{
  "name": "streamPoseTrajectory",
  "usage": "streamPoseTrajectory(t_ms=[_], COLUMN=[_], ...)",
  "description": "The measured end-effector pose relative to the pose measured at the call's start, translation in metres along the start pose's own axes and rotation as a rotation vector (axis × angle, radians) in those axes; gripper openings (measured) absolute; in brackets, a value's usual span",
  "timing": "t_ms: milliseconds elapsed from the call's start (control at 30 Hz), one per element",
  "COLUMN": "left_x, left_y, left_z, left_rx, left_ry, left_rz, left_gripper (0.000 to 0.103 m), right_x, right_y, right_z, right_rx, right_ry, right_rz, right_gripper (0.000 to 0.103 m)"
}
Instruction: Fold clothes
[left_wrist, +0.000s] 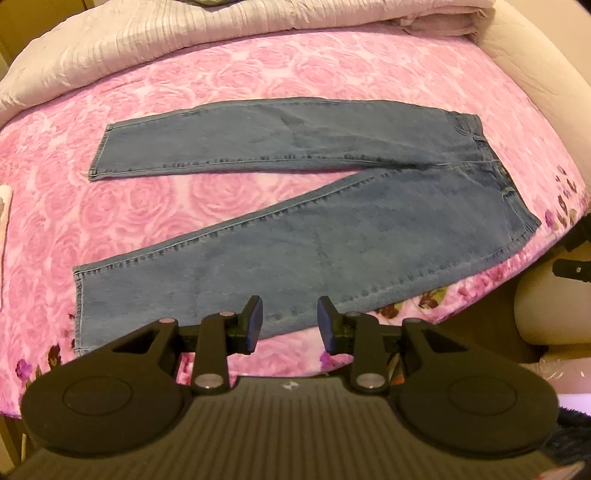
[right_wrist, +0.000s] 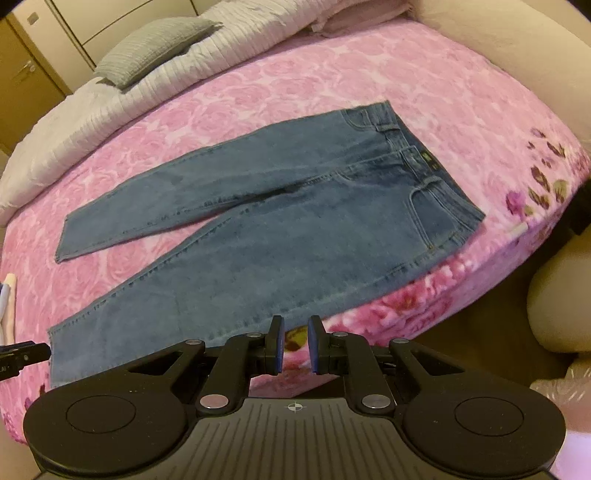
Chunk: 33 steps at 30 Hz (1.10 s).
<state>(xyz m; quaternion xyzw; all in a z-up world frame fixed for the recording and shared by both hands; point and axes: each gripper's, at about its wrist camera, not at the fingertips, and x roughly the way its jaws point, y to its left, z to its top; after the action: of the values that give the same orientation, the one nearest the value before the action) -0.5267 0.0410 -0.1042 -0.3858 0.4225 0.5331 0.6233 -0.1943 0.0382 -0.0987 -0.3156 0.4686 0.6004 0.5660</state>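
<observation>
Two grippers hung above the near edge of the pink rose bedspread (left_wrist: 258, 74), both empty and pointing steeply down at one pair of jeans (left_wrist: 295, 236).

The jeans lay flat, legs spread in a shallow V. Their long axis ran sideways across both views, waistband (right_wrist: 424, 162) to the right and hems to the left.

The left gripper (left_wrist: 290, 323) stood partly open, nothing between its pads, over the near leg close to the near hem (left_wrist: 79, 306). The right gripper (right_wrist: 294, 343) was nearly closed with a narrow gap and held nothing. It hung over the near leg's lower edge, closer to the waistband.

Each end of the near leg therefore had its own nearer hand. A likely next move was lifting that leg away from both hands and over onto the far leg (left_wrist: 240, 140).
</observation>
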Motion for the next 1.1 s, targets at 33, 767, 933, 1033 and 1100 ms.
streamPoseTrajectory(t_ms=[33,767,933,1033,1100], left_x=[0.0,0.008,0.009,0.01,0.012], left_y=[0.002,0.059,0.064,0.065,0.063], left_z=[0.001,-0.017,-0.017,-0.015,-0.013], left_rx=[-0.005,-0.152,-0.154,-0.154,-0.152], left_ry=[-0.002,0.065,0.071,0.075,0.083], left_rz=[0.002,0.048,0.052,0.055,0.057], left_gripper=[0.028,0.028,0.028,0.028,0.028], right_x=[0.0,0.031,0.036,0.039,0.04], right_y=[0.002,0.052,0.062,0.065,0.065], right_z=[0.002,0.026,0.028,0.029,0.03], right_rx=[-0.001,-0.119,-0.134,-0.139,-0.138], right_ry=[-0.003,0.073,0.078,0.08,0.085], right_rz=[0.0,0.015,0.021,0.019,0.019], right_gripper=[0.014,0.014,0.014,0.014,0.014])
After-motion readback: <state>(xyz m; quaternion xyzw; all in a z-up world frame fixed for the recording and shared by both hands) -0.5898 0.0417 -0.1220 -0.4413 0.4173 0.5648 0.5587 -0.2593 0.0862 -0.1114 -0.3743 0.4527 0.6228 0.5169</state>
